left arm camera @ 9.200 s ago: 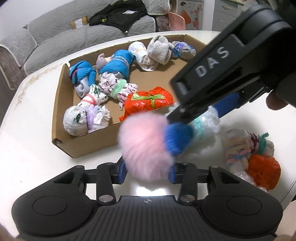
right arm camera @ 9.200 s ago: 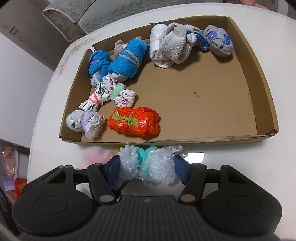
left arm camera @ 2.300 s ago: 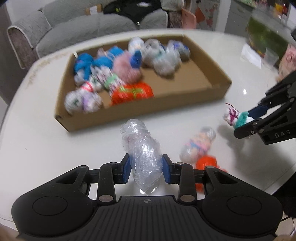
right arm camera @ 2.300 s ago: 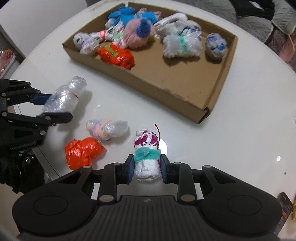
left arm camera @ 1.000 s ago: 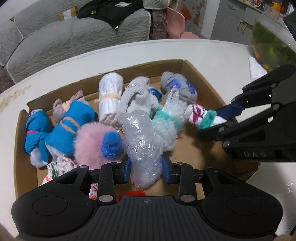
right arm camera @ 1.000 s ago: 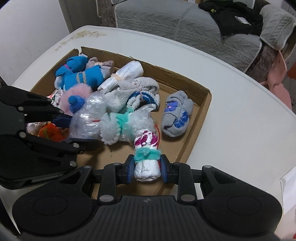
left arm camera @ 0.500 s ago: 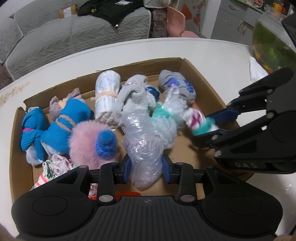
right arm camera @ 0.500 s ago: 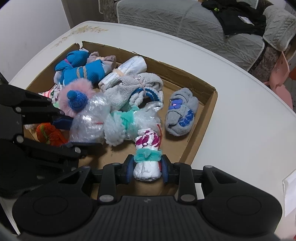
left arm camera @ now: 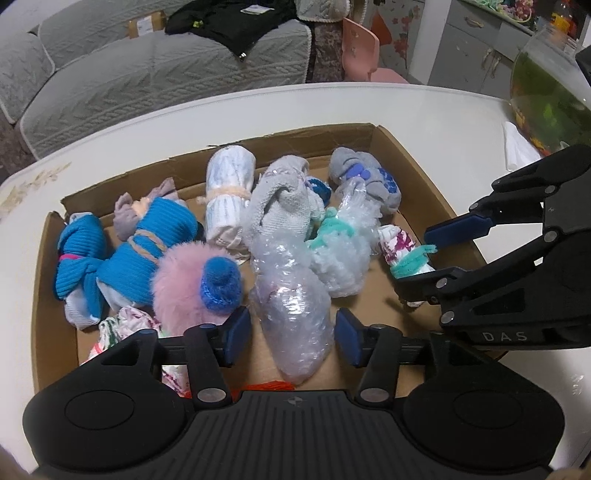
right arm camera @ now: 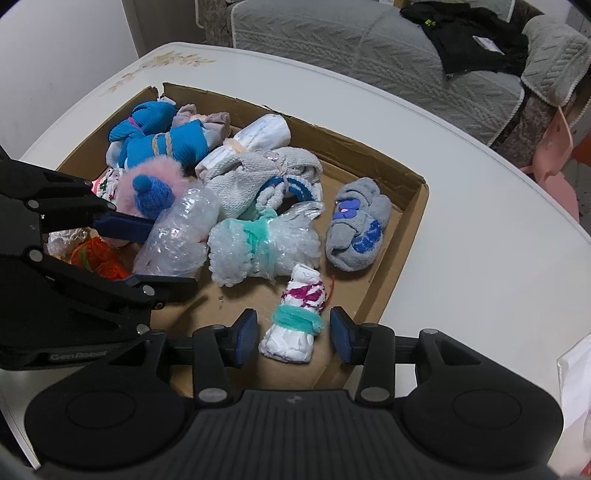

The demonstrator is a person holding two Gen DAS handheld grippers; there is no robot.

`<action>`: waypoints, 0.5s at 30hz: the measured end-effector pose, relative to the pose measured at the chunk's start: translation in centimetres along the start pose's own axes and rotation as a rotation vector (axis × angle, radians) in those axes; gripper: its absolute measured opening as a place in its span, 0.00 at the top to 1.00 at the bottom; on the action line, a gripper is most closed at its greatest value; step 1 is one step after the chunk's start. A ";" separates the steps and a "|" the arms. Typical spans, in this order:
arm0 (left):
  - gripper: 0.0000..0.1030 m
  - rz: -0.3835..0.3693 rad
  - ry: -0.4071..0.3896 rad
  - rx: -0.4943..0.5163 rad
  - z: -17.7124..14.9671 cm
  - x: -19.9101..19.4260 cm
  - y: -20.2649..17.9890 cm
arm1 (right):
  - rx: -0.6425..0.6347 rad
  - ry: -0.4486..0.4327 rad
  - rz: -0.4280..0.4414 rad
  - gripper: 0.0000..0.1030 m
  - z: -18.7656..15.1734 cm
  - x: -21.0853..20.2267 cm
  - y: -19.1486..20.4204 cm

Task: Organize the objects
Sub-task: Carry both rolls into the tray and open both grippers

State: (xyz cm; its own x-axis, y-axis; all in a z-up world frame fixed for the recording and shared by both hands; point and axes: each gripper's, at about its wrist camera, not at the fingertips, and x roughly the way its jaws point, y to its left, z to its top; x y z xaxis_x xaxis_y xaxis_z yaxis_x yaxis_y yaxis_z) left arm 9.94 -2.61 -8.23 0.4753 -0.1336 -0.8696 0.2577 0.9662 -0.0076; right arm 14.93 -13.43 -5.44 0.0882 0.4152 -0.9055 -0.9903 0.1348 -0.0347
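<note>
- Behind the white table [left arm camera: 424, 110] we saw one grey sofa [left arm camera: 147, 74] with one black garment [left arm camera: 236, 22] lying on it, and one pink chair [left arm camera: 364, 51] beside it.
- On the table stood one open cardboard box [left arm camera: 410, 162], into which both grippers pointed steeply downward.
- We counted eleven bundles in or over the box: two blue knitted rolls [left arm camera: 122, 254], one pale striped roll [left arm camera: 229, 192], one grey towelling bundle [left arm camera: 280, 206], one grey sock with blue patches [left arm camera: 365, 177], one pink fluffy ball with a blue knob [left arm camera: 199, 284], one floral roll [left arm camera: 125, 328], one orange bundle [right arm camera: 99, 258], one bubble-wrap bundle tied in teal [right arm camera: 262, 247], one clear bubble-wrap roll [left arm camera: 291, 317] and one white-and-magenta roll banded in teal [right arm camera: 295, 321].
- Our left gripper [left arm camera: 293, 334] had just been opening; its two blue pads stood clear of the clear bubble-wrap roll, which lay between them on the box floor, leaning against the pink ball and the teal-tied bundle.
- Our right gripper [right arm camera: 293, 334] had likewise just been opening; a gap showed on each side of the white-and-magenta roll, which rested near the box's front right corner, just beside the teal-tied bundle.
- One of the two grippers appeared at the edge of the other's view.
</note>
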 end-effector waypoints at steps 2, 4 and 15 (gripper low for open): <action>0.40 -0.001 -0.002 -0.001 0.0 -0.2 0.0 | -0.002 -0.001 -0.002 0.61 0.0 0.0 0.0; 0.38 0.003 -0.003 -0.002 -0.1 -0.4 0.0 | -0.005 -0.002 -0.003 0.61 0.0 -0.1 0.0; 0.29 0.022 -0.021 -0.008 -0.5 -2.8 -0.2 | -0.013 -0.028 -0.009 0.55 -0.1 -1.4 0.3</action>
State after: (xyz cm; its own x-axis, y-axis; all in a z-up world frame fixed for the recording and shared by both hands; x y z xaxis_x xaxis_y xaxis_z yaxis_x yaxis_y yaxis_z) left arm 8.13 -2.33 -6.01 0.4980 -0.1167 -0.8593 0.2402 0.9707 0.0075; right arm 14.54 -14.04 -4.17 0.1000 0.4386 -0.8931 -0.9907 0.1271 -0.0485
